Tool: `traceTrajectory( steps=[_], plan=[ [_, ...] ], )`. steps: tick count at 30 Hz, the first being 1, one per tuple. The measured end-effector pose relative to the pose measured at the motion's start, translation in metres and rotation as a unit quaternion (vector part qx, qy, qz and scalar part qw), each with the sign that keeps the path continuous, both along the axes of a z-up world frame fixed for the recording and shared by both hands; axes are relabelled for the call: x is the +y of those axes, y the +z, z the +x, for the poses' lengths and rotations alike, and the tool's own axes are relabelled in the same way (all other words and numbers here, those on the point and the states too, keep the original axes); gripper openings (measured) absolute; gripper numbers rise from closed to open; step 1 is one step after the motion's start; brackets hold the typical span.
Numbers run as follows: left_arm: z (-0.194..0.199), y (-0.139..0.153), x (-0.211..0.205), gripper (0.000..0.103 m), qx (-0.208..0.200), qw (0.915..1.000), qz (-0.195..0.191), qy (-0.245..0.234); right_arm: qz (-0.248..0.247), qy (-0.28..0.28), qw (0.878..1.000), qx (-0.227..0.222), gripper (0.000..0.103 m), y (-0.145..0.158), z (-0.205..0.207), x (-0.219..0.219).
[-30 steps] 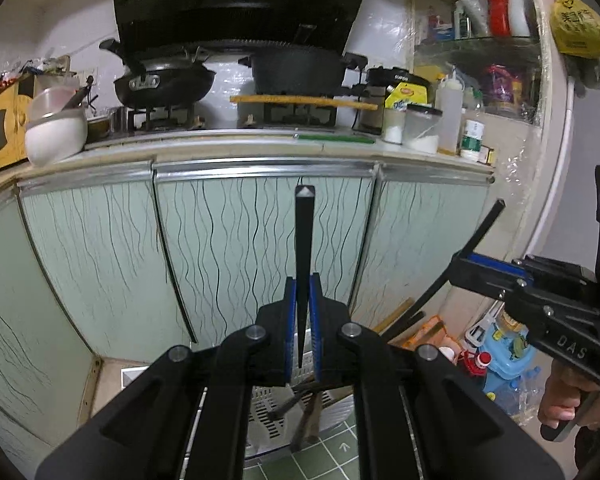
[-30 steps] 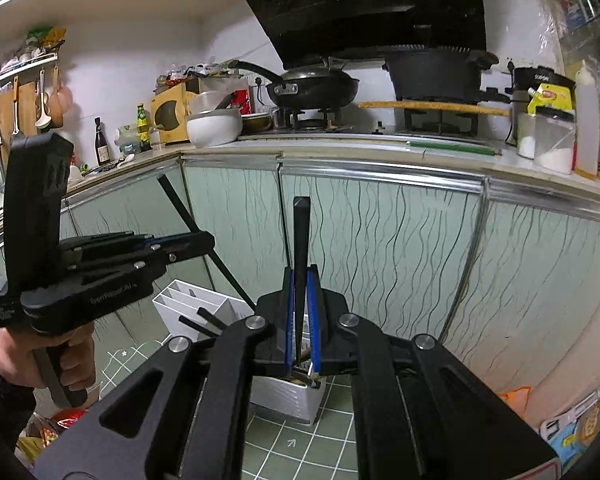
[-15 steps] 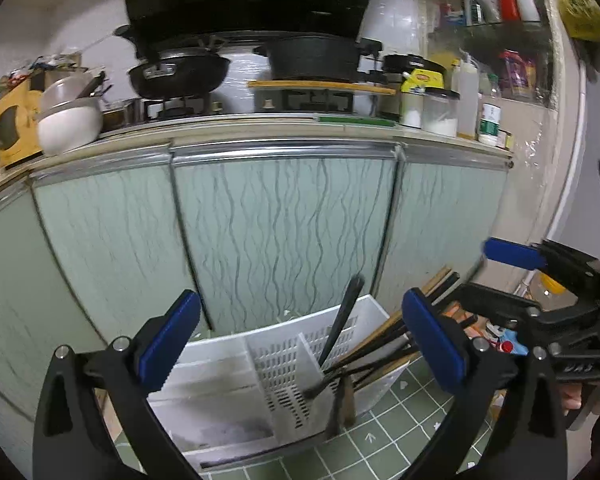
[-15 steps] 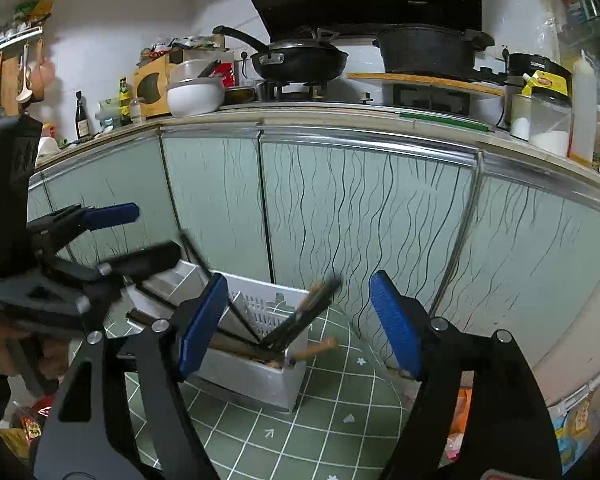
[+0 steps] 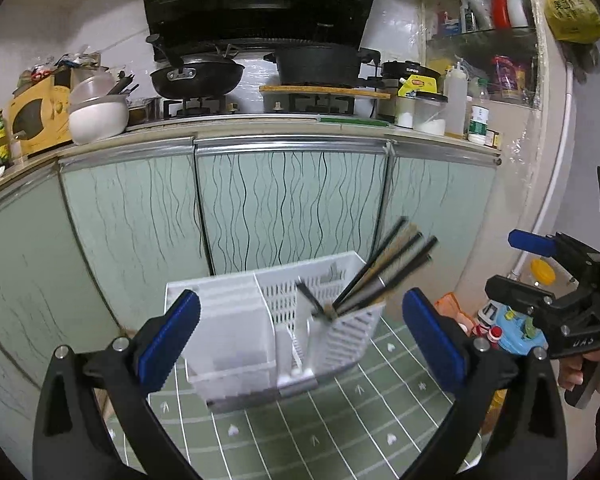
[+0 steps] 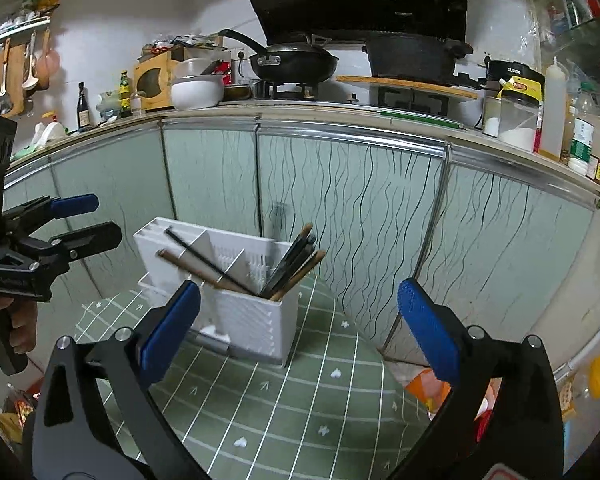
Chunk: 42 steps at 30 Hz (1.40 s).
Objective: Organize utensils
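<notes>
Right now your left claw [image 5: 300, 330] is spread wide and carries nothing, and your right claw [image 6: 298, 322] is equally wide and bare; both hang just above the green checked mat [image 6: 284, 408] with the white utensil caddy [image 6: 256, 320] framed between their blue pads.

On that mat the caddy stands upright, close to the pale green cabinet doors [image 5: 288, 208] behind it. The chopsticks [image 6: 294, 262], dark ones and wooden ones, lean together out of its end compartment, the one nearest the right claw. In the right wrist view 2 more sticks [image 6: 196, 258] lie slanted across the middle dividers instead of standing with the bundle. The wide solid-walled compartments at the other end look bare from here, though their floors are partly hidden.

So you seem to be near the end: nothing loose shows on the mat, and the 2 slanted sticks may want straightening into the bundle. Whether other utensils wait out of frame, you cannot tell.

Farther back, up on the desk, the black cooker [image 6: 512, 72] reads "SUPOR". The yellow bag [image 5: 574, 10] hanging high by the shelves bears printed characters too small to read.
</notes>
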<state>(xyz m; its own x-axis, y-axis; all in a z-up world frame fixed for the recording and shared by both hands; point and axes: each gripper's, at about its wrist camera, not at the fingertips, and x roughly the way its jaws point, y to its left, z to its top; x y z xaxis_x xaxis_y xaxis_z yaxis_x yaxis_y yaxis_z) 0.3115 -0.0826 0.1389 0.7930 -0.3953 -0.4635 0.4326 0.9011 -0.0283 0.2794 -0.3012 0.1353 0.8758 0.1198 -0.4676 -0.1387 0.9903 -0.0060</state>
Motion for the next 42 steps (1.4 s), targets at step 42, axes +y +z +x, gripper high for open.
traceTrajectory(
  steps=[42],
  plan=[
    [-0.176, -0.102, 0.060, 0.098, -0.010, 0.9919, 0.036, 0.121, -0.025, -0.049, 0.998, 0.011, 0.095, -0.099, -0.167, 0.046]
  ],
)
